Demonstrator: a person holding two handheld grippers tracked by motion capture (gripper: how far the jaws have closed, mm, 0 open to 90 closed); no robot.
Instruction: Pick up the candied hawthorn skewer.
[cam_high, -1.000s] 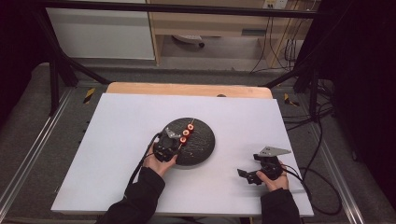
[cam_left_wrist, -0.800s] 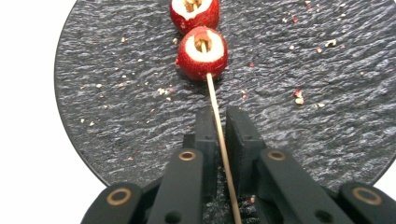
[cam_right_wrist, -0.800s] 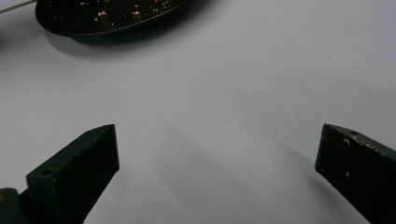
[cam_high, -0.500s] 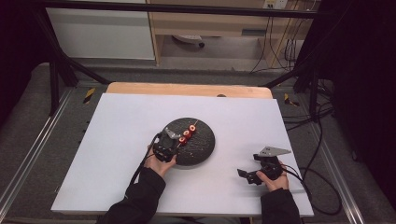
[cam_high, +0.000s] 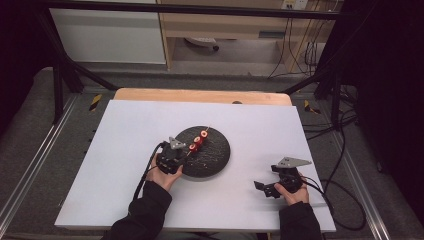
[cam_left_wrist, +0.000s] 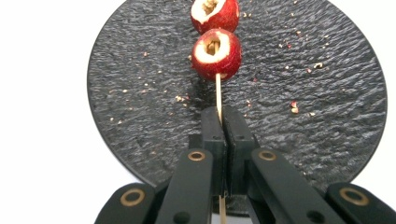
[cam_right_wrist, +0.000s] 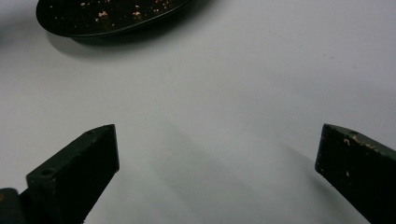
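Left hand-held gripper (cam_left_wrist: 223, 122): jaws closed on the skewer (cam_left_wrist: 218, 95), at centre frame in its own view.
Skewer: thin wooden stick carrying two red fruit pieces (cam_left_wrist: 216, 54), held over the black plate (cam_left_wrist: 140, 93).
Black plate: centre of the white worktop (cam_high: 115, 150) in the high view; crumbs on its surface.
Right hand-held gripper (cam_high: 272, 186): jaws wide apart, holding nothing; lower right of the high view, well apart from the plate.

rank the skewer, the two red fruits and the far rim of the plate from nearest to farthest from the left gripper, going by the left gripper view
1. skewer, clamped between the left gripper jaws.
2. lower red fruit, just up the stick.
3. upper red fruit, behind it at the top edge.
4. black plate far rim, beyond both.
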